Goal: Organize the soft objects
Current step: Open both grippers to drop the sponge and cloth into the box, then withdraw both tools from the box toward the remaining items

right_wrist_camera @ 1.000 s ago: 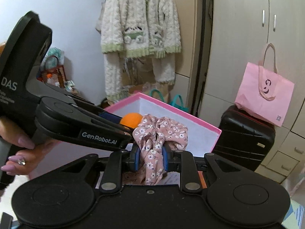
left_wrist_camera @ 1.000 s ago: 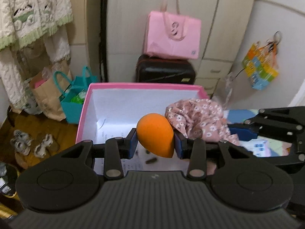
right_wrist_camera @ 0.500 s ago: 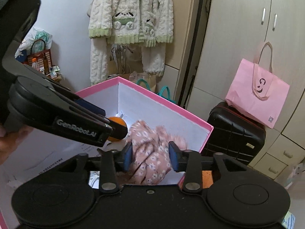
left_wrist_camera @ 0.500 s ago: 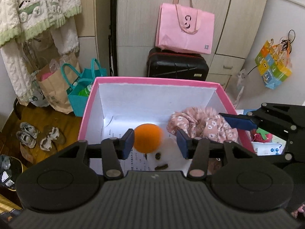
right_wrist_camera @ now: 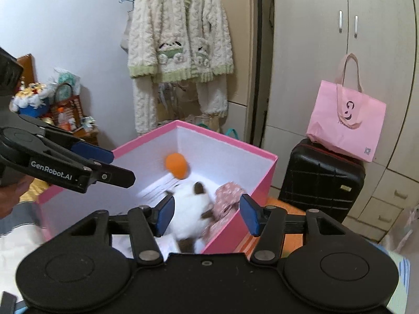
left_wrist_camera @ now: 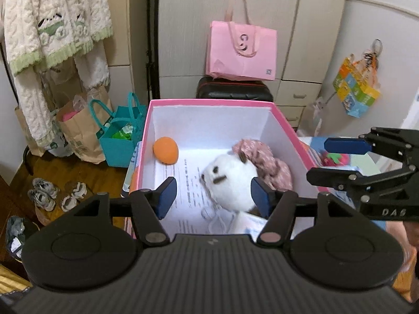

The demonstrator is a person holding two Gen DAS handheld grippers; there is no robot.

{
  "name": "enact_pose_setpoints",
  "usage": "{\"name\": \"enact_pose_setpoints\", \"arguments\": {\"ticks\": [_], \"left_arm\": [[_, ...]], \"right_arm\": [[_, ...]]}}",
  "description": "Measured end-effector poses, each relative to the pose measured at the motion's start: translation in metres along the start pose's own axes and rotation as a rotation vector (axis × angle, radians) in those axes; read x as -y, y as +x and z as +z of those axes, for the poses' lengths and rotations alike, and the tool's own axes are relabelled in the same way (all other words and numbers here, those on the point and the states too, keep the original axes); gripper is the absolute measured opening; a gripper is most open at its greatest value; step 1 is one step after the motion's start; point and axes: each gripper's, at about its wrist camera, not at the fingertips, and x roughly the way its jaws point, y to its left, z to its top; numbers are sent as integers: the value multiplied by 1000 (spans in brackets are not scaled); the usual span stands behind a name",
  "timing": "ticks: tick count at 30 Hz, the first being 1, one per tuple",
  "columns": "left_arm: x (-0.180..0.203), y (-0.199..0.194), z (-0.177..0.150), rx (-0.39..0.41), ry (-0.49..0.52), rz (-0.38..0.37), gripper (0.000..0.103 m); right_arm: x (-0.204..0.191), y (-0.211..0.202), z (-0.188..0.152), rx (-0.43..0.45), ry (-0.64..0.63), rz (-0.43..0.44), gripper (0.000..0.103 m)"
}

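A pink box with white inner walls stands open in front of me; it also shows in the right wrist view. Inside lie an orange soft egg-shaped sponge, a white plush toy and a pink floral cloth. My left gripper is open and empty above the box's near edge. My right gripper is open and empty over the box's right side; it also shows in the left wrist view.
A black suitcase with a pink tote bag on it stands behind the box by the wardrobe. Teal and brown paper bags sit at the left on the wooden floor. A knitted cardigan hangs on the wall.
Both grippers opened and drew back. The orange sponge dropped from the left gripper into the box's left corner. The floral cloth dropped from the right gripper into the box. The white plush came into view.
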Motion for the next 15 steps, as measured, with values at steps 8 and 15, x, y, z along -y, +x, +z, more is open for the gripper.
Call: {"name": "enact_pose_setpoints", "arguments": {"ticks": [8,15], "left_arm": [[20,-52,-14,47,88,-41,65],[50,-84,-24,57,179,-92,65]], "right_arm": [[-18,-51,-11,-8,-14,36,62],[-17,-99,-25,-8,-17,11,63]]}}
